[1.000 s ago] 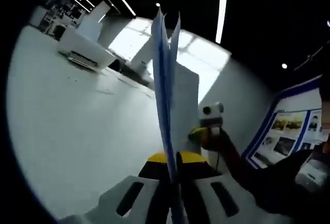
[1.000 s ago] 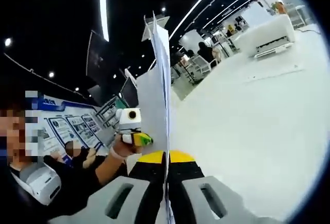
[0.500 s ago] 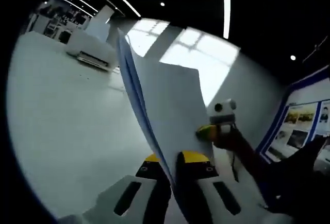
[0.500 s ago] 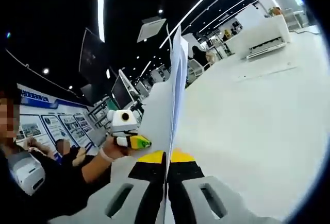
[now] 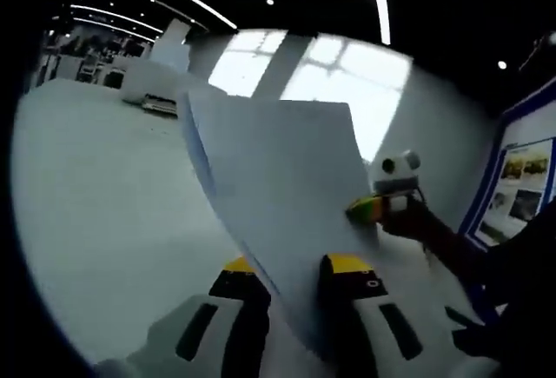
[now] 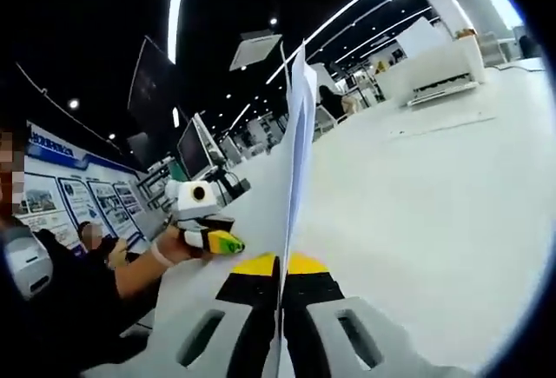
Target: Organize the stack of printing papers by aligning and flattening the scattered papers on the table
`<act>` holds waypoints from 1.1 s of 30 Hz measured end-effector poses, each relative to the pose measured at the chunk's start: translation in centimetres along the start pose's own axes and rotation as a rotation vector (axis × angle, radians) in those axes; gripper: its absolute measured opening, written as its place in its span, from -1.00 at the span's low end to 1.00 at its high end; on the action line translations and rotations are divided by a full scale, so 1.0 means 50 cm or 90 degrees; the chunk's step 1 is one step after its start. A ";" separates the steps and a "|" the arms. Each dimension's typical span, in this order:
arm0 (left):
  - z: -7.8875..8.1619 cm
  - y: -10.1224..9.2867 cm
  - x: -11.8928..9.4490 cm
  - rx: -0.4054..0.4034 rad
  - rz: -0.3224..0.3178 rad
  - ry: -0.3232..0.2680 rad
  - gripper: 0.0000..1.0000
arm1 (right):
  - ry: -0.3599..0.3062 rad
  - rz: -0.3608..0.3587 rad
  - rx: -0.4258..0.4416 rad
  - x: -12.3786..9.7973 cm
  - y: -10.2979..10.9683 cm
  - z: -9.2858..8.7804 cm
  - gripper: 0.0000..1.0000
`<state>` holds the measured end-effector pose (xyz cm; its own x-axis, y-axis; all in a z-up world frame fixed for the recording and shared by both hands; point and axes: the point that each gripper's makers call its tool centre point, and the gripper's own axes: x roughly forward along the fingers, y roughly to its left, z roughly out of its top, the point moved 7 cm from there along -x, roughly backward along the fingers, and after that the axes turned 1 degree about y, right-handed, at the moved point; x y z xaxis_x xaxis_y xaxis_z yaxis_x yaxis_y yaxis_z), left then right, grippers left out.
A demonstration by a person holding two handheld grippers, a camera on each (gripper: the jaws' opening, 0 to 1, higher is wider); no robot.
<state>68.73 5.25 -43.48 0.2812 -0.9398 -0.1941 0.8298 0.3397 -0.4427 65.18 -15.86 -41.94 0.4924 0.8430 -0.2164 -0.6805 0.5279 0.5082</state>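
A: Two claws are clamped on one paper stack, held between them above the white worktop. The left claw is seen clenched on the stack's near edge in the left gripper view; the right claw is clenched on the opposite edge in the right gripper view.

B: Which step is judged to be in hand?

A: Alignment, most likely. The sheets are gripped from both ends, lifted off the worktop, not yet squared. In the right gripper view the stack is seen edge-on, and a slight fan of sheet edges can be made out at the far tip.

B: Orientation?

A: The stack is held on edge and tilted. In the left gripper view its broad face is presented, leaning toward the right claw, which is seen across the sheet. The long axis cannot be told for certain; the claw-to-claw span is judged to run along it.

B: Next move?

A: A lower edge probably needs to be tapped down on the worktop so the sheets are jogged flush, with the grip eased enough for slip. After that the stack can be laid flat and pressed.
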 end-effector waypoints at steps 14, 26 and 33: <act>0.000 0.012 -0.007 0.020 0.018 -0.010 -0.39 | -0.004 0.003 -0.008 -0.001 -0.014 -0.002 -1.00; -0.003 0.016 -0.035 0.045 0.052 -0.023 -0.32 | -0.007 0.000 0.002 -0.002 -0.035 -0.014 -1.00; 0.003 0.018 -0.051 0.045 0.066 -0.060 -0.32 | -0.014 -0.002 0.011 -0.003 -0.049 -0.023 -1.00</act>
<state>68.84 7.96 -43.27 0.4080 -0.9004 -0.1510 0.8248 0.4345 -0.3619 66.13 -17.17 -44.11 0.5059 0.8390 -0.2001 -0.6700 0.5284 0.5215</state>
